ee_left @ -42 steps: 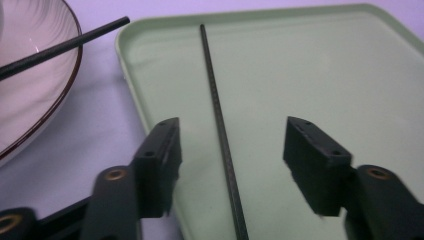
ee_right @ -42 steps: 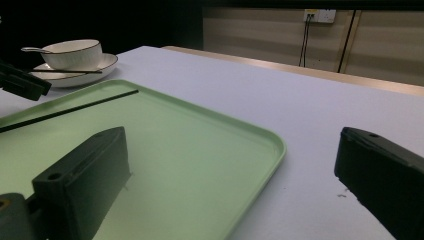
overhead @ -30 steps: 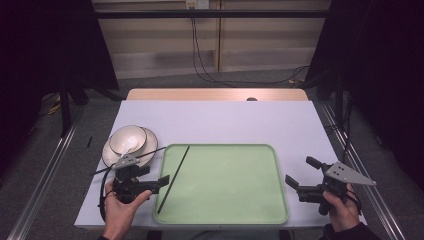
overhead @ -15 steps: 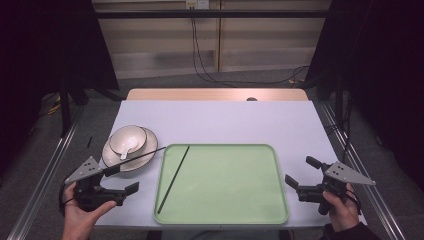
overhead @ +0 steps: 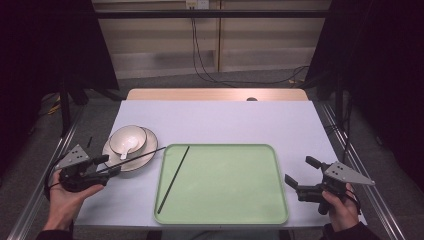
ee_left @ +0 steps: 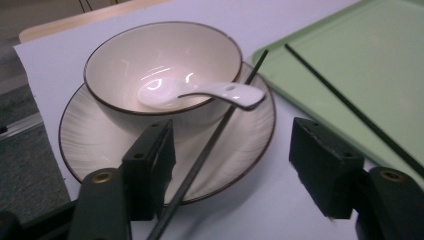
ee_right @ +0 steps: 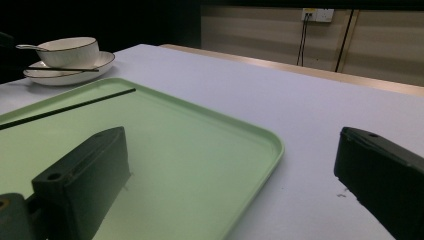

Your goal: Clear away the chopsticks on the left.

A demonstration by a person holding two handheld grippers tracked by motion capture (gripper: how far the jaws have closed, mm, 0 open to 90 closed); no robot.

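The left gripper (overhead: pixel 102 167) sits at the near left of the surface (overhead: pixel 225 120), just near of the plate (overhead: pixel 145 150), with its jaws spread and gripping nothing. One chopstick (ee_left: pixel 210 145) lies slanted across the plate's right rim, its far tip reaching toward the tray's (overhead: pixel 280 210) left edge and its near end running down between the jaws. In the left gripper view that near end passes just beside the left jaw, well apart from the right jaw; whether it touches the left jaw is hard to tell from this angle.

A bowl (ee_left: pixel 160 65) stands on the plate, and a white spoon (ee_left: pixel 200 92) rests in it with its handle over the right rim, above the chopstick.

A second chopstick (overhead: pixel 174 179) lies on the green tray, along its left side, slanting from far right to near left. In the left gripper view it runs to the right of the right jaw, outside the gap.

The right gripper (overhead: pixel 300 175) is at the near right of the surface, just right of the tray's right edge, held in a hand (overhead: pixel 340 205). Its jaws are released and wide apart: in the right gripper view one jaw stands over the tray's near corner and the other over the bare surface, with nothing between them.
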